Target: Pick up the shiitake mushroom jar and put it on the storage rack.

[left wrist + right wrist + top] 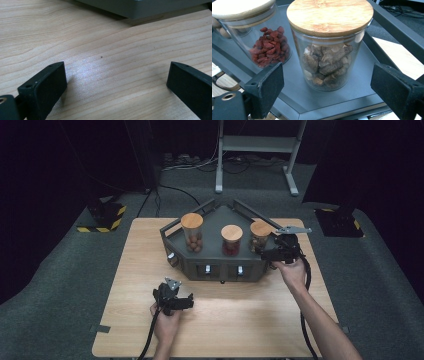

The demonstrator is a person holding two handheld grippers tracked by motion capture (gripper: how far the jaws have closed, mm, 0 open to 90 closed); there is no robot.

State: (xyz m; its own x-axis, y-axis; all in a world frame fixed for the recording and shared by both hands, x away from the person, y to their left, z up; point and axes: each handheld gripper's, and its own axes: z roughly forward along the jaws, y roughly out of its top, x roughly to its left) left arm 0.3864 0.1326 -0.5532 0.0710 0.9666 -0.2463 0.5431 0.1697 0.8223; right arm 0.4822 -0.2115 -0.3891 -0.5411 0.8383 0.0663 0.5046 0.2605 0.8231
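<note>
On grey tray (215,265), right end: glass jar (325,62) of pale dried pieces, wooden lid (329,15) on. Right gripper (327,85) wide, jar just ahead, untouched. Advance level, straddle glass below lid, avoid red-berry jar (265,47) beside. Left gripper (116,82) wide, empty, over table (100,50).

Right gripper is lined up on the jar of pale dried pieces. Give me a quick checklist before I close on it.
1. Right gripper jaws open wider than the jar of pale dried pieces: ok.
2. Jar centred between the jaws: ok.
3. Jaws already around the jar: not ok, short of it.
4. Wooden lid seated: ok.
5. Gap to the red-berry jar: ok, apart.
6. Left gripper out of the way, open over the table: ok.
</note>
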